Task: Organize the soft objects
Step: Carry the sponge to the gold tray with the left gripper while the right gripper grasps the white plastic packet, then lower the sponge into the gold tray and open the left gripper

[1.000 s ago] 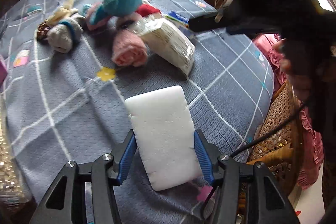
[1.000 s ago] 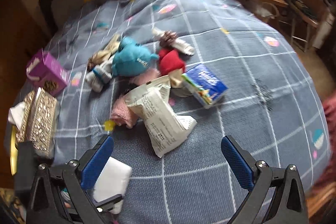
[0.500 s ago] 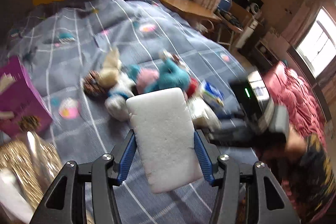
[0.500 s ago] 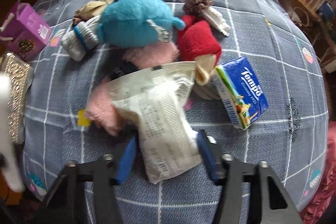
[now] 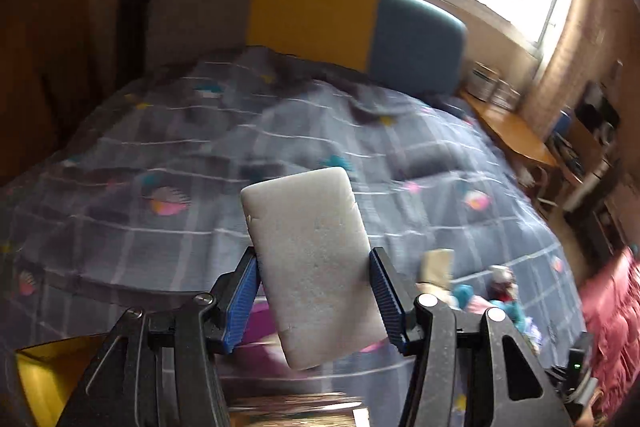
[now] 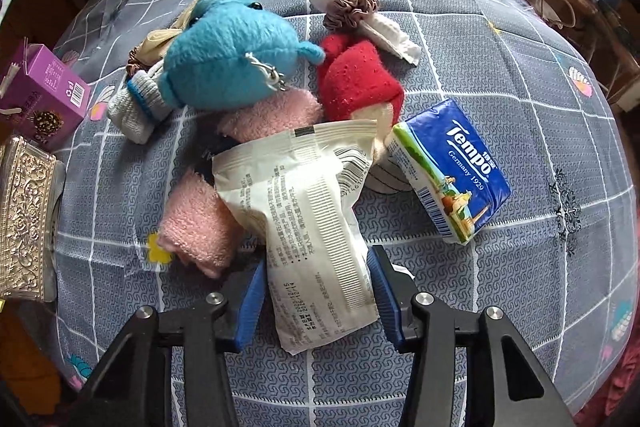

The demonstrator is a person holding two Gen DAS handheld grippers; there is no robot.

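My left gripper (image 5: 314, 297) is shut on a white sponge block (image 5: 308, 259) and holds it up above the grey checked bedspread (image 5: 200, 163). My right gripper (image 6: 316, 297) has closed on the lower end of a white printed packet (image 6: 304, 203) that lies on the bed. Behind the packet sit a blue plush toy (image 6: 228, 59), a pink rolled towel (image 6: 200, 223), a red sock (image 6: 356, 83), a grey sock (image 6: 136, 107) and a blue Tempo tissue pack (image 6: 452, 171).
A purple box (image 6: 36, 95) and an ornate gold box (image 6: 22, 215) stand at the bed's left edge. A gold-lined open box (image 5: 44, 375) shows below my left gripper. A wooden desk (image 5: 512, 131) runs along the bed's far right side.
My left gripper lifted the sponge and swung up and left, toward the headboard. My right gripper came down onto the pile and closed its jaws around the white packet.
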